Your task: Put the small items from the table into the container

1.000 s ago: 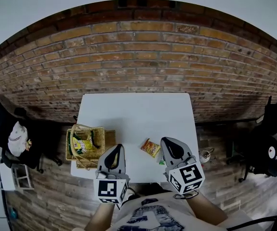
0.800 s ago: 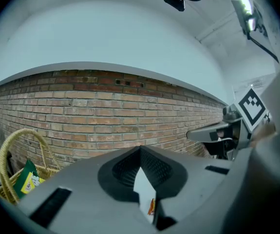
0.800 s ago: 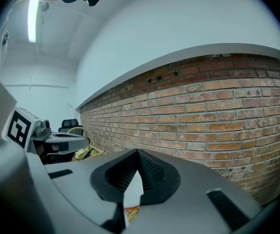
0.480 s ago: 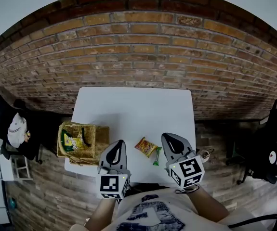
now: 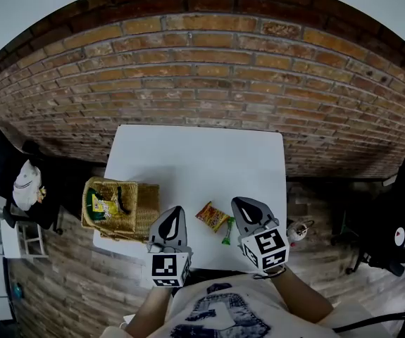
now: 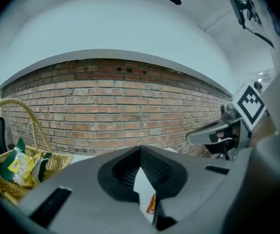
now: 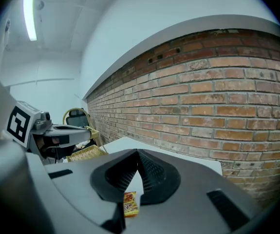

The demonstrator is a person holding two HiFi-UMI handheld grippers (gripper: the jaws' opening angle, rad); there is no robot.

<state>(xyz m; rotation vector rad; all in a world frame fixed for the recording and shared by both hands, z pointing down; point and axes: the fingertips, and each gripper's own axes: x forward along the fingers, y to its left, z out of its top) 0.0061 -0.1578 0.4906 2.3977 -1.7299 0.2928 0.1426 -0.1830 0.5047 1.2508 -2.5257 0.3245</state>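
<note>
Brick wall and brick floor surround a white bench [image 5: 202, 160] in the head view. A wicker basket [image 5: 140, 220] sits at the bench's left edge with packets inside it. An orange snack packet [image 5: 213, 215] lies on the bench near its front edge, and a small green item [image 5: 228, 234] lies just beside it. The left tool [image 5: 175, 211] and the right tool [image 5: 244, 204] flank the packet, apart from it.

In the left gripper view, the left tool [image 6: 140, 149] has its jaws closed tip to tip with nothing between them. A sliver of the snack packet [image 6: 151, 204] shows below the tips. The basket [image 6: 52, 162] stands at the left and holds a green-and-yellow packet [image 6: 14, 165]. The right tool [image 6: 193, 136] shows at the right.

In the right gripper view, the right tool [image 7: 138, 152] is likewise closed and empty. The snack packet [image 7: 130, 204] lies on the bench [image 7: 198, 162] beneath it, with the left tool [image 7: 88, 132] and the basket [image 7: 84, 154] off to the left.
</note>
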